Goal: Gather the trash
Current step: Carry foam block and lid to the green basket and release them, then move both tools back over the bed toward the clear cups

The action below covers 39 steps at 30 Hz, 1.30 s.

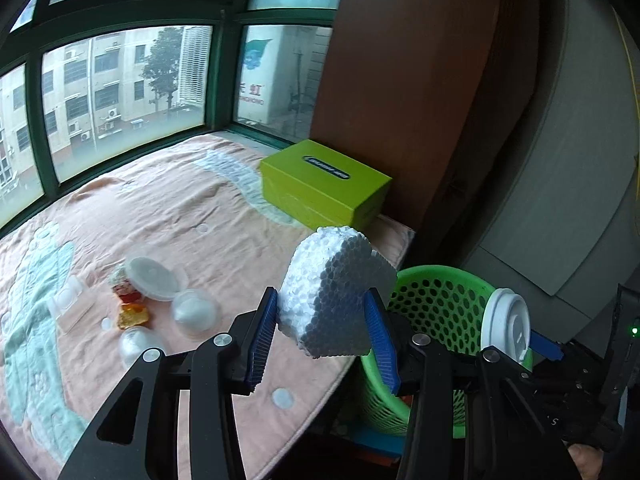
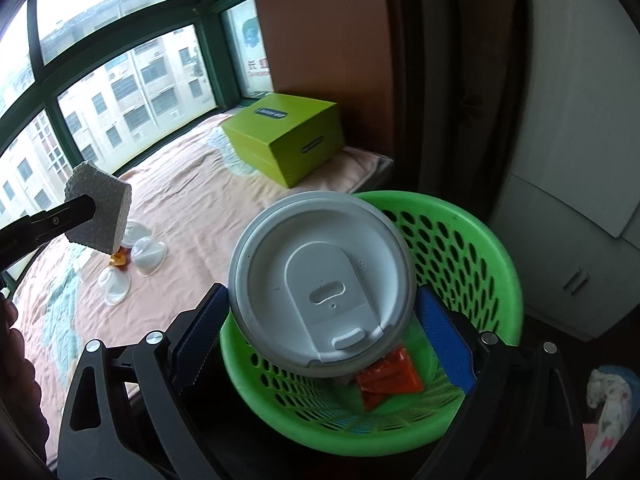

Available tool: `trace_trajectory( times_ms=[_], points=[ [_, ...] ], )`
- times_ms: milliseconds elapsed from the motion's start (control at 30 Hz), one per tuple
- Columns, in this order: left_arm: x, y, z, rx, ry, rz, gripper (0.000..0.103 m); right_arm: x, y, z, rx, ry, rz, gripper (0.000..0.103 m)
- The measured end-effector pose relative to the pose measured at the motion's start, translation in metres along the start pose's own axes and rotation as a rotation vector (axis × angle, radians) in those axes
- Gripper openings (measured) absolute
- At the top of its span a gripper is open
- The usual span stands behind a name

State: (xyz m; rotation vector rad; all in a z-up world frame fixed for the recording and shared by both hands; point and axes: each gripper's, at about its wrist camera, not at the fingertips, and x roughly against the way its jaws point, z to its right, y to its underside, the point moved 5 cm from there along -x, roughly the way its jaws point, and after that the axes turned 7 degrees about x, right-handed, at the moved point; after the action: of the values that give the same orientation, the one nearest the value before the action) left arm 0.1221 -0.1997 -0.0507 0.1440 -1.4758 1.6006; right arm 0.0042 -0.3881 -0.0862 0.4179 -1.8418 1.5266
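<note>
My left gripper (image 1: 324, 332) is shut on a white styrofoam block (image 1: 332, 292) and holds it above the bed's edge, left of the green perforated basket (image 1: 440, 304). The block also shows in the right wrist view (image 2: 100, 208). My right gripper (image 2: 320, 332) is shut on a cup with a white lid (image 2: 320, 280), held over the basket (image 2: 460, 240). The lid also shows in the left wrist view (image 1: 506, 326). An orange-red packet (image 2: 388, 380) lies in the basket. Clear plastic lids and domes (image 1: 172, 292) and orange wrappers (image 1: 132, 314) lie on the pink blanket (image 1: 180, 208).
A lime-green box (image 1: 324, 184) sits on the blanket at the far right by a brown wooden panel (image 1: 400, 80). Windows run along the far side. A grey cabinet (image 2: 580, 160) stands right of the basket. Floral cloth (image 2: 608, 408) lies at lower right.
</note>
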Motion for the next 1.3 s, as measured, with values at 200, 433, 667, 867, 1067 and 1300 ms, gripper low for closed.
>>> trace_trajectory(
  times_ms=[200,433,667,867,1067,1300],
  points=[
    [-0.010,0.002,0.028,-0.035,0.037,-0.026,0.043,0.005,0.003,0.017,-0.036,0.008,0.007,0.096],
    [-0.023,0.008,0.053,-0.072,0.068,-0.056,0.043,0.019,0.002,0.036,-0.066,0.036,0.031,0.096],
    [-0.035,0.019,0.076,-0.101,0.114,-0.099,0.044,0.038,0.003,0.052,-0.092,0.081,0.066,0.096],
    [-0.040,0.029,0.089,-0.130,0.144,-0.127,0.045,0.045,0.004,0.063,-0.123,0.092,0.083,0.096],
    [-0.040,0.034,0.091,-0.128,0.167,-0.133,0.060,0.045,0.003,0.061,-0.122,0.089,0.085,0.096],
    [-0.030,0.029,0.071,-0.109,0.121,-0.107,0.060,0.040,-0.002,0.044,-0.093,0.055,0.082,0.096]
  ],
)
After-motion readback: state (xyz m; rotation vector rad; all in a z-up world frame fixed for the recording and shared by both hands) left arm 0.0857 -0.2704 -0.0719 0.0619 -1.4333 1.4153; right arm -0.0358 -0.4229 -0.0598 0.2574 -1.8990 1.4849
